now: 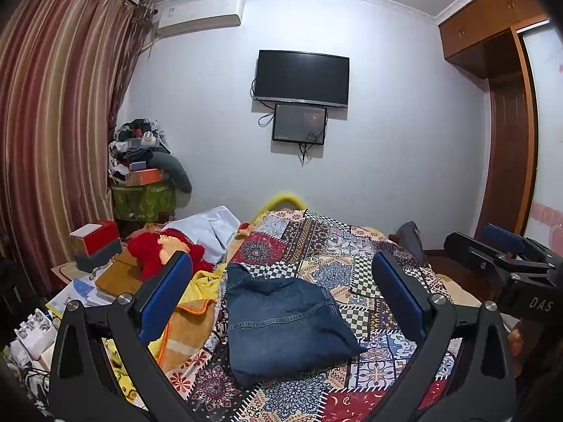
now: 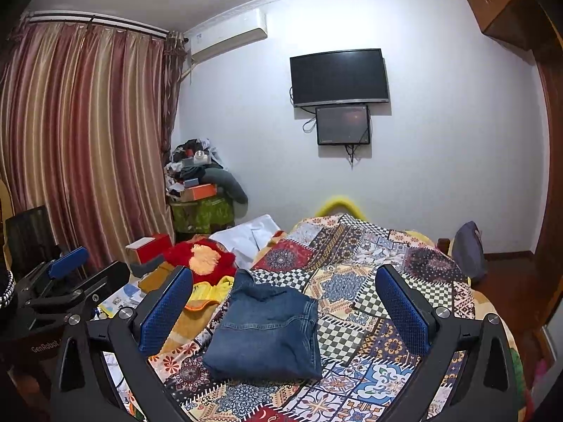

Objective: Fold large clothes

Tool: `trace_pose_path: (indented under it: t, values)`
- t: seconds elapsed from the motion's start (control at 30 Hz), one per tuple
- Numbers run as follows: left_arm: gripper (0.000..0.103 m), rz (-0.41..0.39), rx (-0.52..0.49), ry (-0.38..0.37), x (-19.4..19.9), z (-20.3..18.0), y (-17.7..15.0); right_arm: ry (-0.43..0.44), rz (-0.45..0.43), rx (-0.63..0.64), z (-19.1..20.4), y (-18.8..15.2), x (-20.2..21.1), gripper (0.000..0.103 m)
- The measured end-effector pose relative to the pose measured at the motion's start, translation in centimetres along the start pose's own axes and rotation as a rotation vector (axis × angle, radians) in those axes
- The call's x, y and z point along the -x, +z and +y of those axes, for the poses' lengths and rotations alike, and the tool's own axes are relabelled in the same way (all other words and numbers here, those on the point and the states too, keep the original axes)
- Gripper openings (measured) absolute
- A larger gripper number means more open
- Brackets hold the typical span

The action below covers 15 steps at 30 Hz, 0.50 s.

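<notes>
A folded blue denim garment [image 1: 285,320] lies on the patchwork-patterned bed cover [image 1: 373,267], between the spread blue-padded fingers of the left tool [image 1: 286,299], which holds nothing. The right tool [image 2: 285,302] is likewise spread and empty. At ten o'clock of the denim sit a red fuzzy cloth [image 2: 202,256] and a crumpled yellow blanket [image 2: 211,290].

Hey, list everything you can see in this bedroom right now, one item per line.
jeans: one, blue denim, folded, on the bedspread
bedspread: one, multicolour patchwork, covering the bed
red garment: one, red, left of the jeans
yellow blanket: one, yellow-orange, left bed edge
television: one, black, on the wall
small screen: one, black, below the television
curtain: one, striped red-gold, left
wardrobe: one, brown, right
left gripper: one, black with blue fingers, open
right gripper: one, black with blue fingers, open
</notes>
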State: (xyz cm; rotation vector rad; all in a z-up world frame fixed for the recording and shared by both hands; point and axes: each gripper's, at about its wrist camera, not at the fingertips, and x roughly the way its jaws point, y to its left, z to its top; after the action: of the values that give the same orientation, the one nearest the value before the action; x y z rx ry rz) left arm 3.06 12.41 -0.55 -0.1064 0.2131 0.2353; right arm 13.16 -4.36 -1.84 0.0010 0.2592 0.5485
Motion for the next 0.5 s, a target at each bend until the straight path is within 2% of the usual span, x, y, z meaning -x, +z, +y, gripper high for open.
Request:
trace_pose_path:
  t: [0.5]
  values:
    - [0.103, 0.005, -0.007, -0.02, 0.01, -0.16, 0.13, 0.015, 0.014, -0.02, -0.51, -0.37, -0.44, 0.103]
